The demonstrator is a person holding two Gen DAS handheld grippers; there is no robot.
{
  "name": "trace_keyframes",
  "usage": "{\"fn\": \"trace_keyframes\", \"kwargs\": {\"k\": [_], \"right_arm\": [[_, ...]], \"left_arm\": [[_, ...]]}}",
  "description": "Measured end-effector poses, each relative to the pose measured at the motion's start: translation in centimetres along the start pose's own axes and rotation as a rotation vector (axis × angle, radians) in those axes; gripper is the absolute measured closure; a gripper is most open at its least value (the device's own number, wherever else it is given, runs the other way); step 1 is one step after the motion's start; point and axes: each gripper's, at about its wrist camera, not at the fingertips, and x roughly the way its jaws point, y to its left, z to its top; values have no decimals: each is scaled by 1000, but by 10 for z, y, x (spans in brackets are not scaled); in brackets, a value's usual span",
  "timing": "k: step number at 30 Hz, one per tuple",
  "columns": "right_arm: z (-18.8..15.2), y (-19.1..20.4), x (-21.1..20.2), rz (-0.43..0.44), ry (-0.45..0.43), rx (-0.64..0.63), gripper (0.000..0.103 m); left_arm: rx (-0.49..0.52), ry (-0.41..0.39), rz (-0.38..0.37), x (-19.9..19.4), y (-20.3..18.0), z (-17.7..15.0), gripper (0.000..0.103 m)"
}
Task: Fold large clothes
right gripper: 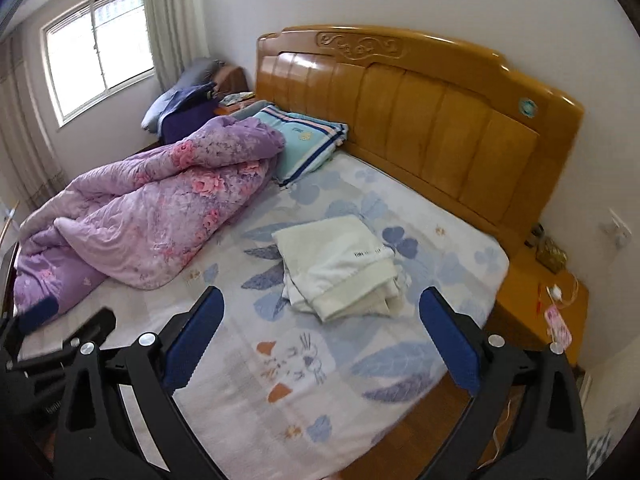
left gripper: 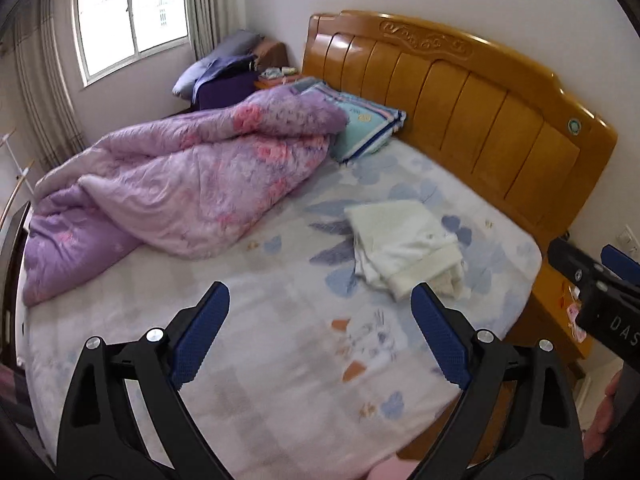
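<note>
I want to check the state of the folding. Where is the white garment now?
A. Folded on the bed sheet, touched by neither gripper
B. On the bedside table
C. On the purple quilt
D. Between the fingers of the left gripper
A: the white garment lies folded on the bed sheet, clear of the open left gripper and right gripper.

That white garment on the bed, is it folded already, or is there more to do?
Done: the white garment lies as a folded stack on the floral sheet. In hand: nothing; the left gripper and right gripper are open and empty above the bed. Left: no other unfolded garment shows; the purple quilt lies bunched.
</note>
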Motion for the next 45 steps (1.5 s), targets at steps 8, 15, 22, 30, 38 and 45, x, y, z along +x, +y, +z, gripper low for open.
{"fn": "trace_keyframes", "kwargs": {"k": [8, 15, 22, 30, 38, 45], "right_arm": [[-31, 22, -15, -31, 28, -69, 8], [-39, 23, -24, -29, 9, -71, 8], [-41, 23, -24, -26, 18, -76, 8], [-43, 25, -23, -20, 25, -80, 8], [-45, 28, -22, -16, 29, -86, 8], [-45, 28, -18, -6, 38, -89, 8]], "left_arm": [[-13, -13, 7, -13, 12, -28, 10], [-27, -9, 17, -21, 16, -36, 10], [-27, -5, 7, -21, 15, -38, 10], [-28, -4, 7, -23, 13, -38, 10], [-16, 5, 3, -23, 9, -38, 10], [-2, 1, 5, -24, 6, -38, 10]]}}
